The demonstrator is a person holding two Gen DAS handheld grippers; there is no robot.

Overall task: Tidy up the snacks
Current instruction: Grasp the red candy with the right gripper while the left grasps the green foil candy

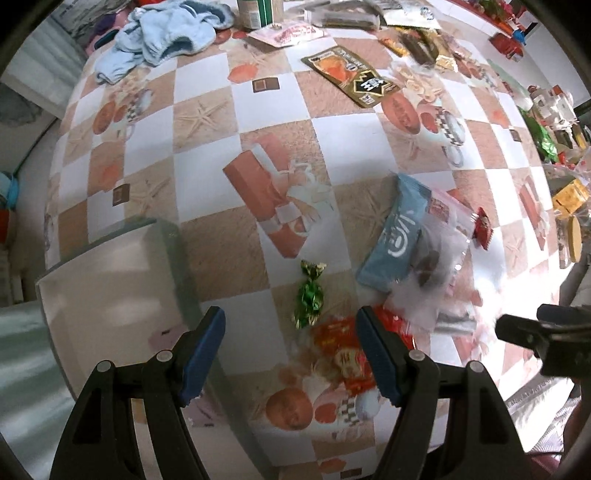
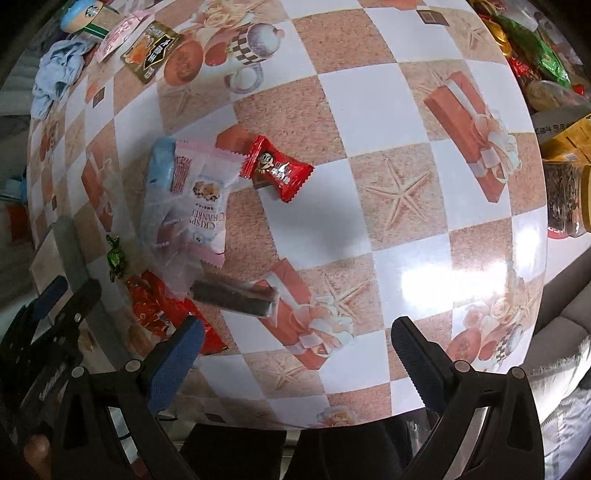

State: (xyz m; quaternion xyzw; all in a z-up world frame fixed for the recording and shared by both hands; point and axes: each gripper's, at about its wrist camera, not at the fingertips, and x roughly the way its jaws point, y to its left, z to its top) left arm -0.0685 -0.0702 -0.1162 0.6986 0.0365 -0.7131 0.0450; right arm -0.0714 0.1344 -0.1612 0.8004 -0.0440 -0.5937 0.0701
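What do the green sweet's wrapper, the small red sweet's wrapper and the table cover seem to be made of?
Green sweet: probably metallic foil, crinkled with bright glints and twisted ends.
Red sweet: likely glossy printed plastic film, with crimped zigzag ends.
Table cover: seemingly smooth, glossy printed vinyl or oilcloth, since it mirrors a bright glare patch.

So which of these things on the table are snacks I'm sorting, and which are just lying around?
Snacks to sort:
green foil candy
blue packet
cranberry crisp packet
red candy
dark bar
red-orange packet

Just lying about:
blue cloth
coffee cup
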